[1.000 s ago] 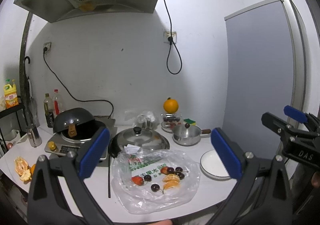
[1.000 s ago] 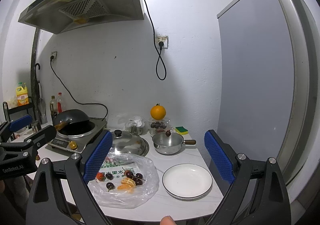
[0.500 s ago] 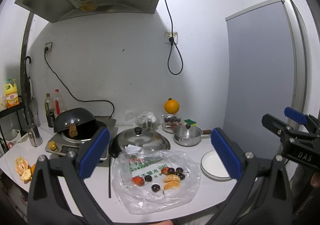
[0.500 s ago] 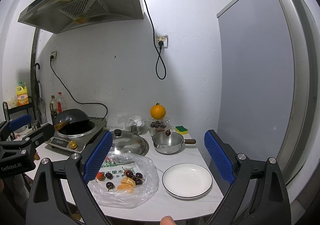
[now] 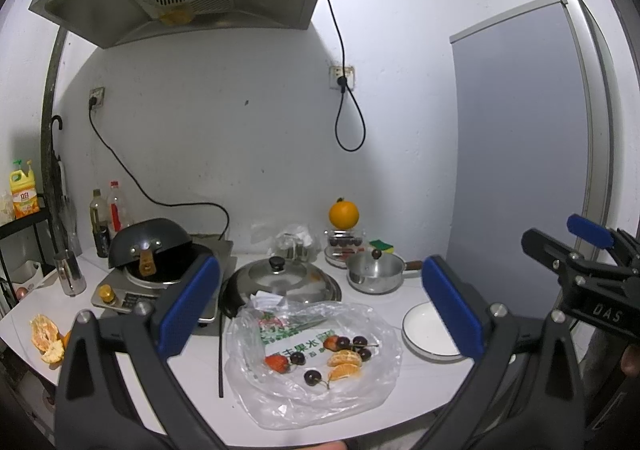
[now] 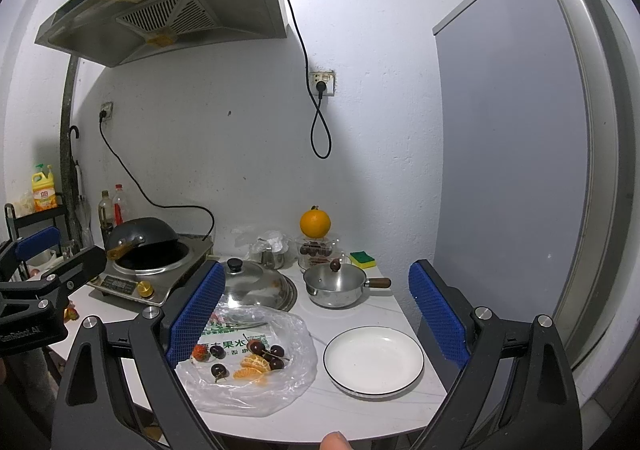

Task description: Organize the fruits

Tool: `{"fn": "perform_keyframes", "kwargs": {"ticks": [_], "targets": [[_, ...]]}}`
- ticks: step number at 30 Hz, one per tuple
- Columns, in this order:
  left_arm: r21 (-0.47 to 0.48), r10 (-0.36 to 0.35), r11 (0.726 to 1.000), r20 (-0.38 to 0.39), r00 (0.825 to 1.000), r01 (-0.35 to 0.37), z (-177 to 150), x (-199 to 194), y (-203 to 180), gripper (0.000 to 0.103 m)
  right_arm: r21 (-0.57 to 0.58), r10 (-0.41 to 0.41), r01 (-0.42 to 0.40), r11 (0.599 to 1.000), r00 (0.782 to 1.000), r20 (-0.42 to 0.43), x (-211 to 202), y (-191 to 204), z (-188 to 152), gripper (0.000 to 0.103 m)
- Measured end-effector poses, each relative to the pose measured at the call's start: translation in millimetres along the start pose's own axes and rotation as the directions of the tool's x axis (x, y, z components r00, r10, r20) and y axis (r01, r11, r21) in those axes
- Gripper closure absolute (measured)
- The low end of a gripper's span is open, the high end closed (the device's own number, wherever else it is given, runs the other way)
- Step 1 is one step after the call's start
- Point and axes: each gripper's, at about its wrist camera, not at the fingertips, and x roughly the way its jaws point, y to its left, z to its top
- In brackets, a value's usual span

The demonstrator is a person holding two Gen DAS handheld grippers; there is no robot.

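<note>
Seen only from the left wrist: peeled orange pieces [image 5: 46, 338] at the far left edge of the white countertop [image 5: 192, 366], and a steel cup [image 5: 70, 274] near them. Seen far better from the right wrist: the whole white round plate with a dark rim [image 6: 374, 360], bare, just right of the crumpled clear plastic bag [image 6: 248, 366]; from the left wrist, half covered by a blue pad. Lying on the bag near the front edge: a red strawberry [image 5: 277, 363], dark cherries [image 5: 312, 377] and orange segments [image 5: 344, 359], long axes roughly left to right. Cherry stem directions too fine to make out. Held above the counter, spread wide and gripping nothing: the left gripper [image 5: 320, 310] and the right gripper [image 6: 316, 310]. At the back: a whole orange [image 6: 315, 223] atop a glass container [image 6: 318, 250], contents unclear.
</note>
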Motion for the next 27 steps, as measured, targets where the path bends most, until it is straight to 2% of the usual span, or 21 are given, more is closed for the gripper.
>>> {"fn": "perform_keyframes", "kwargs": {"ticks": [27], "targets": [[-0.003, 0.005, 1.0, -0.003, 1.0, -0.005, -2.4, -0.1, 1.7, 0.001, 0.001, -0.001, 0.001, 1.0, 1.0, -0.011, 5.1, 0.6, -4.3, 0.008]]}}
